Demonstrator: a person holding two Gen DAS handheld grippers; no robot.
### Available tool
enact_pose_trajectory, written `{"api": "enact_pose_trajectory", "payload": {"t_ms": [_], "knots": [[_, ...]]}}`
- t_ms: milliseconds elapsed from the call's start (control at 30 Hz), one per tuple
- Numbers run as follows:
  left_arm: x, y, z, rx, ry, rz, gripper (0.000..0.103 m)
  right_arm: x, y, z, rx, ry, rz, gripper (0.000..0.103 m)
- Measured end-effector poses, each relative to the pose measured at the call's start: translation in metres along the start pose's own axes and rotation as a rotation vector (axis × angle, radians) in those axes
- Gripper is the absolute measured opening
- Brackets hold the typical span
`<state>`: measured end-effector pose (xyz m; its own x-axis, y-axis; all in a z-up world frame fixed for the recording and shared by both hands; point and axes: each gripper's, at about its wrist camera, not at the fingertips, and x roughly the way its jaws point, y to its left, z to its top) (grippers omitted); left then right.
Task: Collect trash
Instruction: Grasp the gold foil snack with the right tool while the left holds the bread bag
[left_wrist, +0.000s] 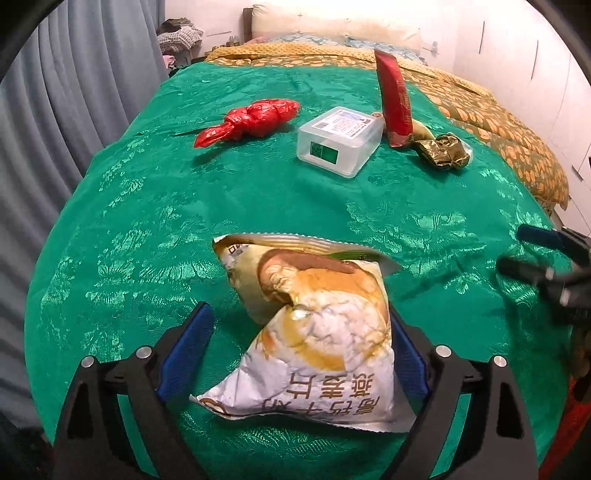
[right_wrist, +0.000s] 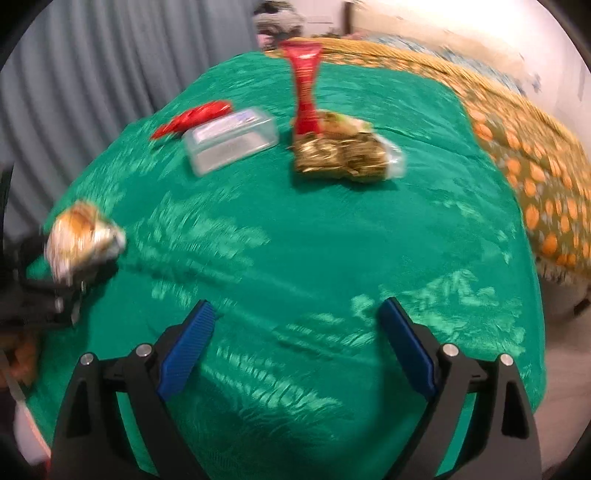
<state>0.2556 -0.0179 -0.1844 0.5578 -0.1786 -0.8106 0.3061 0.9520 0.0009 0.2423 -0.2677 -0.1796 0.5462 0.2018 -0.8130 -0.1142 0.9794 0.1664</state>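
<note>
A crumpled white and tan snack bag (left_wrist: 317, 332) lies on the green bedspread (left_wrist: 258, 206) between the fingers of my left gripper (left_wrist: 299, 310). The jaws stand wide: the left pad is clear of the bag and the right pad is partly hidden behind it. Farther back lie a knotted red plastic bag (left_wrist: 251, 120), a clear plastic box (left_wrist: 340, 142), an upright red wrapper (left_wrist: 395, 99) and crumpled gold foil (left_wrist: 443, 151). My right gripper (right_wrist: 297, 304) hovers open over bare cloth, to the right of the snack bag (right_wrist: 83, 236).
A grey curtain (left_wrist: 55, 110) hangs along the left side of the bed. An orange-patterned quilt (left_wrist: 498, 122) covers the bed's right and far parts, with pillows (left_wrist: 332, 26) at the head. White cupboard doors (left_wrist: 535, 55) stand at the right.
</note>
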Motion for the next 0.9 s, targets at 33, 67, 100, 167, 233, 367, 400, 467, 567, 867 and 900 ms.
{"api": "enact_pose_trajectory", "payload": {"t_ms": [33, 67, 100, 167, 233, 367, 400, 467, 567, 867, 900], "knots": [[0.0, 0.0, 0.0, 0.0, 0.0, 0.0, 0.089, 0.001, -0.004, 0.005, 0.033, 0.004, 0.012, 0.089], [0.0, 0.0, 0.0, -0.001, 0.0, -0.001, 0.089, 0.002, -0.009, 0.013, 0.07, 0.006, 0.023, 0.089], [0.0, 0.0, 0.0, 0.0, 0.0, 0.0, 0.089, 0.004, -0.013, 0.021, 0.106, 0.007, 0.032, 0.089], [0.0, 0.0, 0.0, 0.0, 0.0, 0.0, 0.089, 0.012, -0.021, 0.041, 0.187, 0.011, 0.04, 0.089], [0.0, 0.0, 0.0, -0.001, 0.0, 0.0, 0.09, 0.023, -0.028, 0.057, 0.249, 0.012, 0.034, 0.087], [0.0, 0.0, 0.0, 0.0, 0.0, 0.0, 0.09, 0.055, -0.046, 0.091, 0.409, 0.009, -0.003, 0.086], [0.0, 0.0, 0.0, 0.0, 0.0, 0.0, 0.09, 0.061, -0.046, 0.099, 0.427, -0.008, -0.023, 0.086], [0.0, 0.0, 0.0, -0.001, 0.0, 0.0, 0.09, 0.074, -0.039, 0.112, 0.409, -0.018, -0.06, 0.087], [0.0, 0.0, -0.001, -0.002, 0.001, -0.003, 0.09, 0.08, -0.026, 0.116, 0.33, -0.024, -0.121, 0.086], [0.0, 0.0, -0.001, -0.003, 0.002, -0.013, 0.092, 0.066, -0.009, 0.089, 0.121, -0.052, -0.086, 0.071], [0.0, -0.001, -0.001, -0.004, 0.002, -0.013, 0.092, 0.063, -0.004, 0.082, 0.072, -0.027, -0.01, 0.07]]}}
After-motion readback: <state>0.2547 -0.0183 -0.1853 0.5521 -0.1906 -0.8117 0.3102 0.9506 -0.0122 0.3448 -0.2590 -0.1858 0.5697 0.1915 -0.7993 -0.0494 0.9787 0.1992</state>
